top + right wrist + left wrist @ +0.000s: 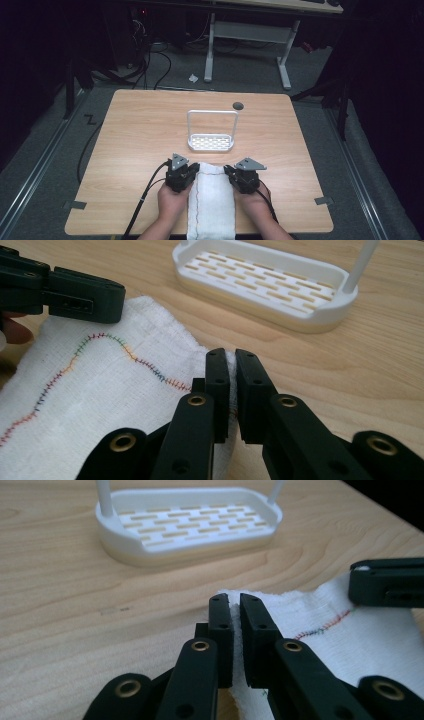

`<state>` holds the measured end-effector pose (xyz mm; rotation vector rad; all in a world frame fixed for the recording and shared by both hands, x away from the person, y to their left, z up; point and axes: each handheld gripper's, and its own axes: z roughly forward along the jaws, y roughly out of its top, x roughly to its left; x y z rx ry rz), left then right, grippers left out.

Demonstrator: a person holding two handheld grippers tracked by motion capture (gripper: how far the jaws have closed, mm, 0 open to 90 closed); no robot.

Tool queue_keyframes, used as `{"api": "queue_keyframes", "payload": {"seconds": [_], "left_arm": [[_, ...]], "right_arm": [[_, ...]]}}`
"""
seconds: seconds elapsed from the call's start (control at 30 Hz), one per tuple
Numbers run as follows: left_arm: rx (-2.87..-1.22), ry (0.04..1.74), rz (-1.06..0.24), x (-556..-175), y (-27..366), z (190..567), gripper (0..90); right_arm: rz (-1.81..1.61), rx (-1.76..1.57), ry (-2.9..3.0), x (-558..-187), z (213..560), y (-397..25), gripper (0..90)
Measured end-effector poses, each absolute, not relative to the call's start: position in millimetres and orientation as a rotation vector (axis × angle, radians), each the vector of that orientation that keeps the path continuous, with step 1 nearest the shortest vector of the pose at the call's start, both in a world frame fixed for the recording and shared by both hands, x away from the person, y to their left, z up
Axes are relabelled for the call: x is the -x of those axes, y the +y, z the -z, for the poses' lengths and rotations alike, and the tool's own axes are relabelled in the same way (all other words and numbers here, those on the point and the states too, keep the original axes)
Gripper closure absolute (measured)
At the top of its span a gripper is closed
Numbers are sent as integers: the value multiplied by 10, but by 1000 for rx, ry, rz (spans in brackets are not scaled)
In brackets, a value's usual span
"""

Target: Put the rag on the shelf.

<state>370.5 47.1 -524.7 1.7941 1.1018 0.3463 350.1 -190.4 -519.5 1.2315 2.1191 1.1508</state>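
A white cloth (212,200) with a multicoloured stitched line lies folded in a long strip on the near middle of the wooden counter (135,130), its near end reaching the counter's front edge. The left hand-held gripper (187,172) is clamped on the cloth's far left corner, the fabric pinched between its jaws, and the right hand-held gripper (235,175) is clamped likewise on the far right corner. Just beyond the cloth's far edge stands a white slotted tray (211,143) with a tall loop handle, apart from both grippers.
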Motion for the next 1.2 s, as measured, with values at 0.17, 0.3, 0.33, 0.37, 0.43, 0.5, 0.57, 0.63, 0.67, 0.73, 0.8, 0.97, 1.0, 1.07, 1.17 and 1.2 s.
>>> {"api": "queue_keyframes", "payload": {"seconds": [0.17, 0.3, 0.33, 0.37, 0.43, 0.5, 0.57, 0.63, 0.67, 0.73, 0.8, 0.97, 1.0, 1.07, 1.17, 1.2], "left_arm": [[-1764, 1082, -393, -3714, 538, 5057, 844], [-1730, 1084, -409, -3735, 588, 4948, 845], [-1720, 1081, -413, -3736, 593, 4921, 845], [-1717, 1075, -416, -3738, 597, 4893, 845], [-1710, 1067, -426, -3739, 599, 4831, 845], [-1702, 1057, -440, -3740, 603, 4760, 845], [-1686, 1051, -452, -3740, 614, 4685, 845], [-1676, 1041, -458, -3743, 618, 4610, 845], [-1672, 1034, -468, -3740, 617, 4565, 845], [-1668, 1023, -480, -3739, 617, 4505, 845], [-1658, 1013, -487, -3739, 620, 4434, 844], [-1631, 981, -514, -3724, 622, 4236, 844], [-1625, 975, -522, -3720, 621, 4199, 845], [-1615, 967, -531, -3721, 626, 4131, 845], [-1598, 958, -541, -3726, 636, 4035, 844], [-1595, 955, -543, -3725, 638, 4004, 845]], "right_arm": [[-1189, -1199, 2080, -3538, 5063, -1858, 855], [-1202, -1154, 2038, -3553, 4939, -1809, 855], [-1208, -1145, 2025, -3553, 4903, -1799, 855], [-1216, -1138, 2015, -3555, 4865, -1795, 854], [-1230, -1129, 2001, -3564, 4787, -1790, 855], [-1246, -1121, 1984, -3574, 4720, -1796, 855], [-1256, -1112, 1972, -3578, 4657, -1799, 854], [-1270, -1099, 1956, -3576, 4583, -1799, 854], [-1275, -1092, 1949, -3575, 4544, -1799, 855], [-1286, -1075, 1936, -3566, 4466, -1797, 855], [-1305, -1063, 1920, -3561, 4389, -1802, 855], [-1332, -1039, 1883, -3556, 4202, -1811, 855], [-1337, -1033, 1877, -3554, 4165, -1812, 855], [-1356, -1017, 1858, -3546, 4062, -1810, 855], [-1364, -1006, 1844, -3539, 3998, -1806, 855], [-1367, -999, 1839, -3537, 3968, -1806, 855]]}}
